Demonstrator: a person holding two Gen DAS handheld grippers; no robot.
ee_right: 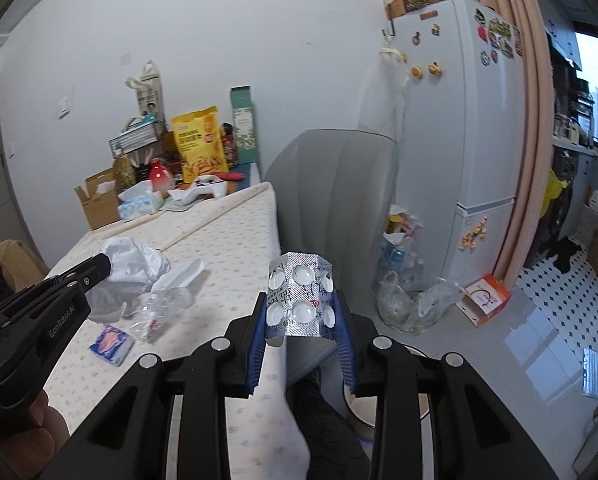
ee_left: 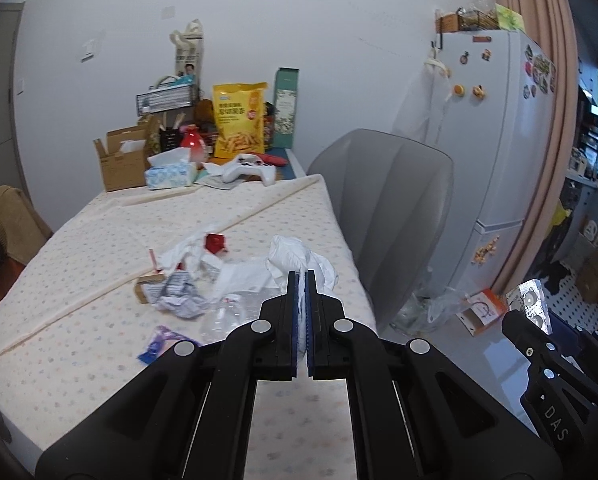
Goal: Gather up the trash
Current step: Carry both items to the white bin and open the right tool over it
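Left tongs (ee_left: 303,280): pressed together, pinching a crumpled white tissue (ee_left: 299,252), which is lifted above the counter (ee_left: 79,248), over its right part. In the right wrist view the same tissue bulges out past the tong tips.

Right tongs (ee_right: 302,308): part-way apart, clamped on a silver pill blister sheet (ee_right: 299,292) that is bent into an arc between the blue pads (ee_right: 257,344). It is held off the counter's right edge, in front of a grey chair (ee_right: 339,200).

More trash lies on the dotted cloth: crumpled paper (ee_left: 179,296), a small brown carton (ee_left: 149,286), a red scrap (ee_left: 214,242), clear plastic wrap (ee_left: 223,316), and a blue-purple wrapper (ee_left: 159,346) nearest the camera.

On the floor by the fridge (ee_right: 467,120): a clear plastic bag (ee_right: 407,304) and an orange box (ee_right: 485,300).
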